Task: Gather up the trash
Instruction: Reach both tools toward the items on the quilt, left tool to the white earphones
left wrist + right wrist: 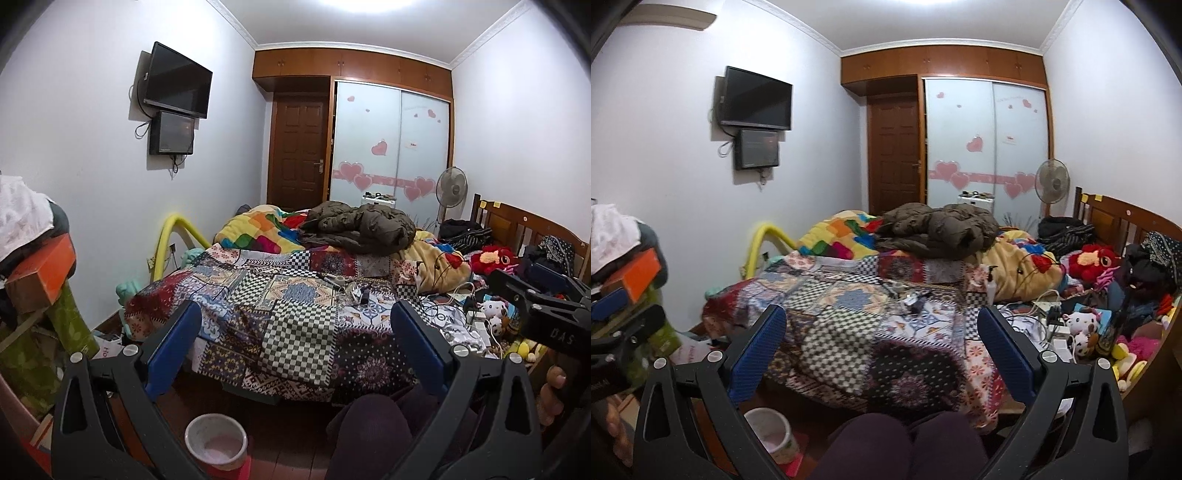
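Wide bed [295, 314] under a patchwork quilt, filling the middle. Brown coat [360, 229] heaped at the far end. Small bin [216, 437] on the floor, near left. Scraps of trash [912, 299] mid-quilt, beyond both tongs. Left gripper [295, 347] and right gripper [882, 347] spread wide, holding nothing.

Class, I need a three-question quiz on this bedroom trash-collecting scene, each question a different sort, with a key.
1. True or false: the left claw is shut on a piece of trash.
2. Where does the white bin stand? A) on the bed B) on the floor by the bed's foot C) by the fan
3. Fill in: the small litter pile lies on the patchwork ____.

Key: 1 false, both it and the right claw are open and empty; 2 B; 3 bedspread.
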Motion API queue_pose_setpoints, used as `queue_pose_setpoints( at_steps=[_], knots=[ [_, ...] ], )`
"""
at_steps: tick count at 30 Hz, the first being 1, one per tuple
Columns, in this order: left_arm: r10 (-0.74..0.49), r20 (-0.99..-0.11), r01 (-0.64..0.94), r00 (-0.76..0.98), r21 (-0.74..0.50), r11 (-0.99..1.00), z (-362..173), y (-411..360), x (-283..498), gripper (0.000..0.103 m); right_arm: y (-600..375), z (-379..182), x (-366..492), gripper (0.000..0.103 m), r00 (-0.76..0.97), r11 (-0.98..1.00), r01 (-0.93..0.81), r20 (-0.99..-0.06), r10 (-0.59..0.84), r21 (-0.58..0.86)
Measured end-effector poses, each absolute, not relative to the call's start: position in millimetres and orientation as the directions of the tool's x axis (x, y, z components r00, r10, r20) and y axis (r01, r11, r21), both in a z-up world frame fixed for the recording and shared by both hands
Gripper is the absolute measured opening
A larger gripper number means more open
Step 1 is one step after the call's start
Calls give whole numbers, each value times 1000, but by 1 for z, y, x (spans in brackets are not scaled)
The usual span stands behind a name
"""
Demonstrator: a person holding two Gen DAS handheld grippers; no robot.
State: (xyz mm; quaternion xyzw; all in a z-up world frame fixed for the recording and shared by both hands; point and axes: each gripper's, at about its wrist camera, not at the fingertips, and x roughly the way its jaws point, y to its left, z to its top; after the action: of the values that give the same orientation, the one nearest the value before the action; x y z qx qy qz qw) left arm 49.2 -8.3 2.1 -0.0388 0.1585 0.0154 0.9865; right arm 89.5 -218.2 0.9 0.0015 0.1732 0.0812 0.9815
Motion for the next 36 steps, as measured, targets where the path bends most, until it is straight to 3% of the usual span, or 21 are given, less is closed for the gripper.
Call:
queue_pose_setpoints(
  at_steps=[12,19,25,30,36],
  knots=[
    [-1,-371,-30,929,-78,996,-18,-32,186,103,-258,-7,191,103,908,999,-32,-417,36,16],
    [-81,-425,42,902,-101,994,-30,-54,277,102,-275,-19,253,103,880,1000,-13,-476,15,8],
    [-145,-452,99,880,-124,987,-47,-70,349,102,-288,-41,311,103,845,1000,19,-535,-7,17],
    [-126,-474,96,872,-86,992,-75,-83,405,102,-293,-70,359,103,807,999,29,-590,-11,21],
    [-145,-533,121,834,-80,989,-117,-96,469,96,-297,-110,414,103,755,999,21,-656,13,44]
  ],
)
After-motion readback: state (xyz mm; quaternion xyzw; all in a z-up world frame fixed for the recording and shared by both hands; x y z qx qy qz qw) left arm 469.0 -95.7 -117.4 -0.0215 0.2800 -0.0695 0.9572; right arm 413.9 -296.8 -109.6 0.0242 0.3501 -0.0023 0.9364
